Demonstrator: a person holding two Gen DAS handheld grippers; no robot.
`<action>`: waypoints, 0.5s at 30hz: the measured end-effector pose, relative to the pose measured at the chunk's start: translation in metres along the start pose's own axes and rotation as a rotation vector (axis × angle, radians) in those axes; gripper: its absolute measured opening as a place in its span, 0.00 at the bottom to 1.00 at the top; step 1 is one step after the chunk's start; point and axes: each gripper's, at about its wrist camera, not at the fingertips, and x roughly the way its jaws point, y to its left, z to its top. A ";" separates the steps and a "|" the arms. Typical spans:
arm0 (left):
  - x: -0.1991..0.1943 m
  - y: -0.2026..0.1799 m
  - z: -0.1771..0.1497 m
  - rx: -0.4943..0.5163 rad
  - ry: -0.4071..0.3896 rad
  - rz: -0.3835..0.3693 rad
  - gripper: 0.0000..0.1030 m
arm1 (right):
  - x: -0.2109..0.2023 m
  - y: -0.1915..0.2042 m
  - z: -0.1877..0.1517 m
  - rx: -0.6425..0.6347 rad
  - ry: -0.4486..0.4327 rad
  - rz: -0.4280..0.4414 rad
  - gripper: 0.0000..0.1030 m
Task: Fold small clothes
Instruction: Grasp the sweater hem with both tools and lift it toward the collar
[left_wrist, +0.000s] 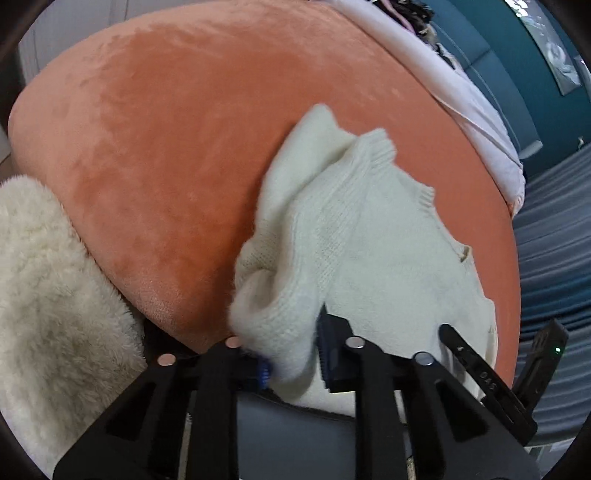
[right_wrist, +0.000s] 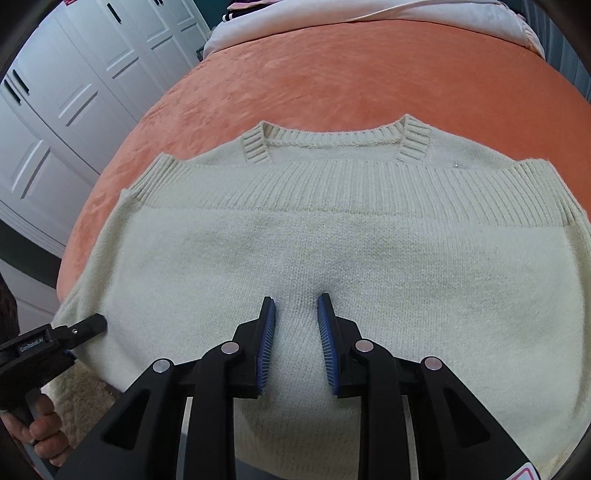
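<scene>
Sweater (right_wrist: 332, 258) on orange bed (right_wrist: 332, 85); left claw (left_wrist: 291, 354) seemingly pinches its edge, right claw (right_wrist: 295, 317) parted.

The left wrist view looks steeply down along its fingers from the sweater's (left_wrist: 369, 236) side edge, very close, facing across the orange bed (left_wrist: 177, 140). The right wrist view sits close above the sweater's (right_wrist: 295, 251) middle, looking down toward its neckline and the white cupboards (right_wrist: 74, 92). Both share the sweater and bed.
</scene>
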 end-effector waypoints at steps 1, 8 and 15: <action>-0.012 -0.014 0.000 0.045 -0.030 -0.029 0.11 | 0.000 0.000 -0.001 -0.001 -0.004 0.008 0.25; -0.072 -0.164 -0.026 0.464 -0.150 -0.177 0.10 | -0.025 -0.013 -0.004 0.056 -0.042 0.111 0.42; -0.018 -0.275 -0.109 0.805 -0.017 -0.259 0.10 | -0.099 -0.129 -0.038 0.295 -0.139 0.099 0.44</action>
